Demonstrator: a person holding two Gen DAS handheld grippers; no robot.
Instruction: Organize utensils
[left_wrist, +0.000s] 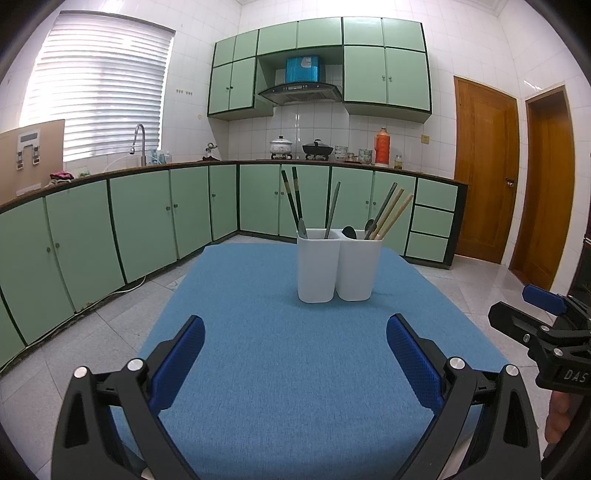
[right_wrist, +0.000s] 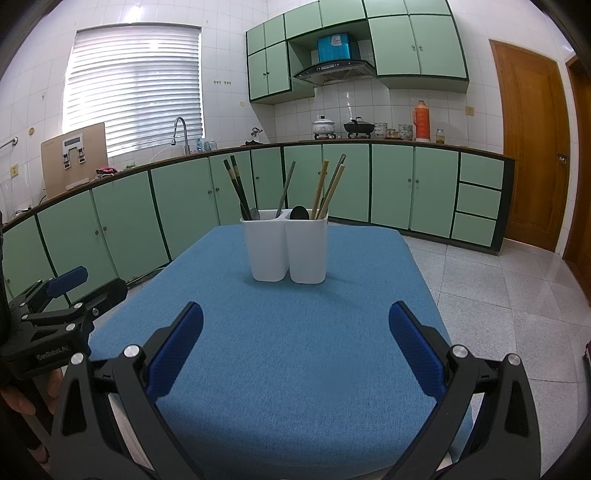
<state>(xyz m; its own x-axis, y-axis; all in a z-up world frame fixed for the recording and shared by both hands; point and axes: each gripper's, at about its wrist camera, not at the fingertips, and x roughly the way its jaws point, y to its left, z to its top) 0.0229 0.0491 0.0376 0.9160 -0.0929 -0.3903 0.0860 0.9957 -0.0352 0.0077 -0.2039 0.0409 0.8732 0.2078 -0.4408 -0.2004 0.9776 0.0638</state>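
A white two-compartment utensil holder (left_wrist: 339, 264) stands near the far end of the blue table (left_wrist: 295, 369); it also shows in the right wrist view (right_wrist: 286, 247). Its left compartment holds dark chopsticks (left_wrist: 293, 195), a spoon and a grey-green utensil (left_wrist: 332, 208). Its right compartment holds wooden chopsticks (left_wrist: 393, 214) and dark spoons (left_wrist: 349, 232). My left gripper (left_wrist: 295, 332) is open and empty, well short of the holder. My right gripper (right_wrist: 295, 325) is open and empty too, and shows at the right edge of the left wrist view (left_wrist: 543, 306).
Green cabinets and a counter (left_wrist: 221, 164) with pots, bowls and an orange thermos (left_wrist: 382, 147) run along the far walls. Wooden doors (left_wrist: 484, 166) are at the right. A tiled floor surrounds the table.
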